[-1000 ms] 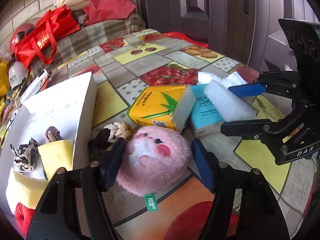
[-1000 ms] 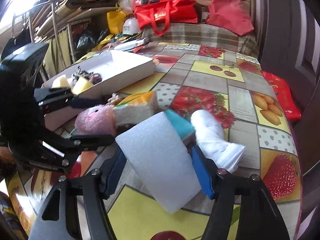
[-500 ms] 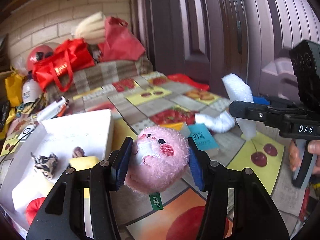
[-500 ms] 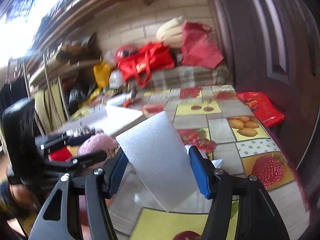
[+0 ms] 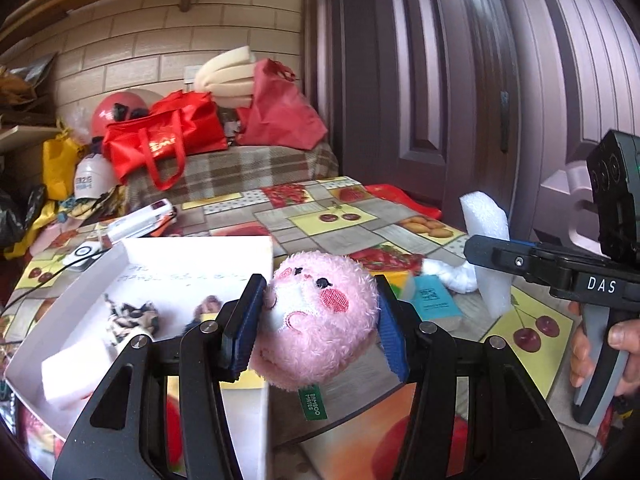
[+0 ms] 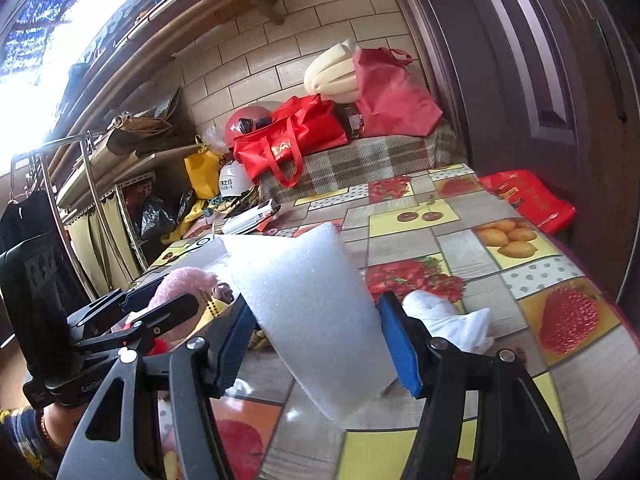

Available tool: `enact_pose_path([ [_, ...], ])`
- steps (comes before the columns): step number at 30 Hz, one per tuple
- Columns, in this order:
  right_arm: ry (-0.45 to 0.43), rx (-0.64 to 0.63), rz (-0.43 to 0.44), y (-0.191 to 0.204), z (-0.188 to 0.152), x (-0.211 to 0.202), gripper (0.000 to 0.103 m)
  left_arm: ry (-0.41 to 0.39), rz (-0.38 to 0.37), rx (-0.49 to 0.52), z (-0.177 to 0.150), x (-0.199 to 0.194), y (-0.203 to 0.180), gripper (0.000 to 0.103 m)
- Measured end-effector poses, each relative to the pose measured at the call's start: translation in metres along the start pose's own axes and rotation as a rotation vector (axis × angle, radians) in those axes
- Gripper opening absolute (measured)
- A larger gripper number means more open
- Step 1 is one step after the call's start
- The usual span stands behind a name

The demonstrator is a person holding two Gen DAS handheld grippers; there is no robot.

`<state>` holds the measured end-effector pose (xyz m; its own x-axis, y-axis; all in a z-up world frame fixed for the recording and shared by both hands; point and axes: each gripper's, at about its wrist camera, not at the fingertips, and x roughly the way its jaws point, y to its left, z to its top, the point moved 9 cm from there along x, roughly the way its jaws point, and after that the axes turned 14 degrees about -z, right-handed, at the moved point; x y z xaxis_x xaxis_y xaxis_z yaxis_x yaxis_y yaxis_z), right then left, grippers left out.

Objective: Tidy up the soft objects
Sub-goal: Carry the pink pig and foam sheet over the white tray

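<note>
My left gripper (image 5: pixel 316 328) is shut on a pink plush toy (image 5: pixel 316 320) and holds it above the near right edge of a white box (image 5: pixel 192 264). The box holds a leopard-print piece (image 5: pixel 132 314), a white foam block (image 5: pixel 76 372) and other soft items. My right gripper (image 6: pixel 320 340) is shut on a white foam sheet (image 6: pixel 312 312), held above the table; it also shows at the right of the left wrist view (image 5: pixel 486 256). The plush toy shows at the left of the right wrist view (image 6: pixel 180 284).
On the fruit-patterned tablecloth (image 5: pixel 340 216) lie a white cloth (image 6: pixel 448 320), a blue tissue pack (image 5: pixel 436 300) and a yellow pack (image 5: pixel 400 280). Red bags (image 5: pixel 168 144), a red helmet (image 5: pixel 116 112) and a plaid-covered bench (image 5: pixel 240 168) stand at the far end. A dark door (image 5: pixel 440 80) is on the right.
Both grippers have lifted their loads off the table. The left one has carried the plush toy up and left toward the white box; the right one has raised the foam sheet.
</note>
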<state>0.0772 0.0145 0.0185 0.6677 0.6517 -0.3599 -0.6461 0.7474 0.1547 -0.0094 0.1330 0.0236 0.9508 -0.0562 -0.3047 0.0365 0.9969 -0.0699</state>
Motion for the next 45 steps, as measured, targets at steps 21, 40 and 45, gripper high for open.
enact_pose_path([
  [21,0.019,-0.047,0.015,0.080,-0.009,0.031,0.063,-0.081,0.243,-0.132,-0.011,-0.070,0.122,0.053],
  [40,0.104,-0.011,0.034,0.130,0.002,0.116,0.062,-0.096,0.375,-0.296,-0.022,-0.087,0.212,0.054],
  [45,0.113,0.002,0.026,0.133,0.008,0.135,0.062,-0.079,0.367,-0.313,-0.025,-0.082,0.213,0.054],
])
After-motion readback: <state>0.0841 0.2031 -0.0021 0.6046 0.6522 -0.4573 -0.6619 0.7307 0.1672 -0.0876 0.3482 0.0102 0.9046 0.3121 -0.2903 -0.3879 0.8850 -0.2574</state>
